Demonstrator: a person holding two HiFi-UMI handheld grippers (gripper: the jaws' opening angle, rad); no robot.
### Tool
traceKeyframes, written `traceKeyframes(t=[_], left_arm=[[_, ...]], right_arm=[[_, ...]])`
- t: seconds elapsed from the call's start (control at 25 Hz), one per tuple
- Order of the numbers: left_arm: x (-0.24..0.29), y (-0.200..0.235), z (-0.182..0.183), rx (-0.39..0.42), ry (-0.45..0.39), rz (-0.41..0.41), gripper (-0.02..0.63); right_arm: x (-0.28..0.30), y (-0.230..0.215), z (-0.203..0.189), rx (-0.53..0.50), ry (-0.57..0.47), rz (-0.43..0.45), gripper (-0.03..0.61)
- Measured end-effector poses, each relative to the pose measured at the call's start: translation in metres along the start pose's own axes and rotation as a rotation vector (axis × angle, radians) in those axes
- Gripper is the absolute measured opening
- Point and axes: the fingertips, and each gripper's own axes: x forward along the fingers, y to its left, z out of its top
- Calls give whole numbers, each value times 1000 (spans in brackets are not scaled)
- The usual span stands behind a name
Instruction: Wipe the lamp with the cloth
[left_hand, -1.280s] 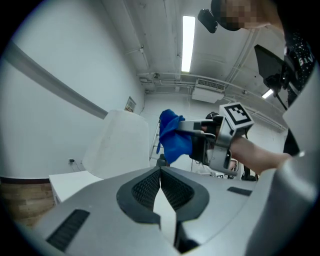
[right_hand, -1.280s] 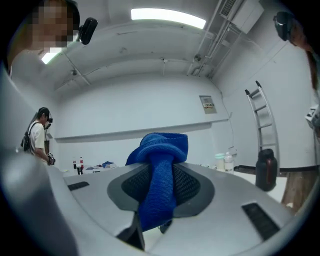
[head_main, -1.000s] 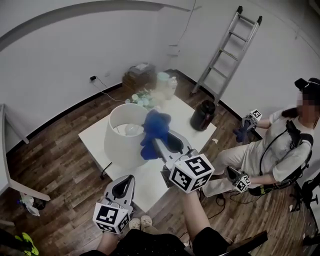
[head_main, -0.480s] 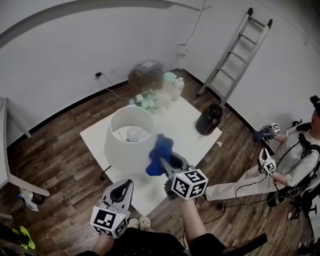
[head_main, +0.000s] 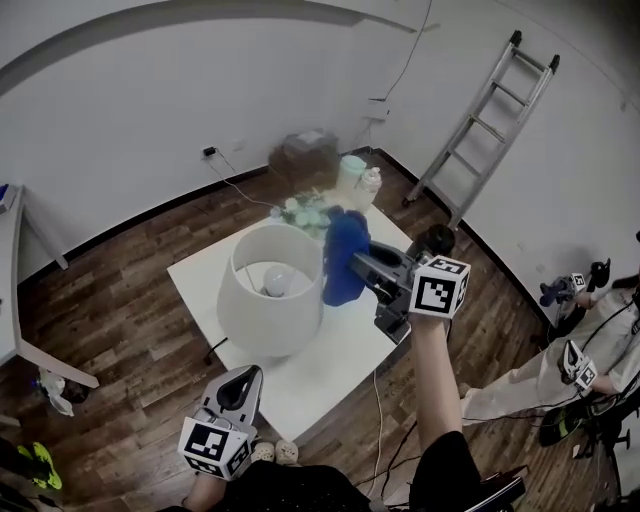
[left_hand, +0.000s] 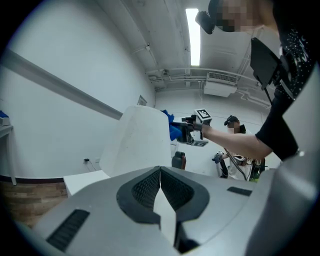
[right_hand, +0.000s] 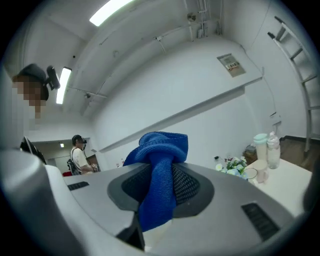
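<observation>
Head view: the lamp (head_main: 268, 300) stands on the white bench (head_main: 330, 370), shade open at the top so the bulb (head_main: 278, 281) shows. The right tool (head_main: 356, 263) is up beside the shade's right edge with the blue cloth (head_main: 343, 258) bunched at its tip. The cloth looks right against the rim, but I can't say if it actually touches. The left tool (head_main: 241, 376) hangs low by the bench's near edge, apart from the lamp. Behind the lamp are flowers (head_main: 303, 208) and two bottles (head_main: 352, 172); a dark jar (head_main: 438, 238) is half hidden behind the right tool. A ladder (head_main: 485, 115) leans on the wall, and another person (head_main: 590, 365) sits far right.

Left gripper view: the left tool's jaws are pressed together with nothing in them. Past them the shade fills the middle, cloth peeking out at its upper right — the jar sits lower down, beside it.

Right gripper view: jaws pinching the cloth, which drapes over them and covers the middle of the view — flowers and bottles show off to the right.
</observation>
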Motion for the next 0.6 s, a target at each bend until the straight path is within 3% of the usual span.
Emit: traceKeyframes(t=[0.12,0.24,0.36,0.6], left_arm=[[1,2,3,4,-4,10,11],[4,3,5,13,-7,21,11],[7,5,6,18,-4,35,11],[11,8,6,11,7,62,11]], right_arm=[[24,-8,12,47,104,107,106],[39,-13,3,149,165,223,106],[48,-19,-14,202,201,283,105],[54,-60,-75,266,342,213,106]])
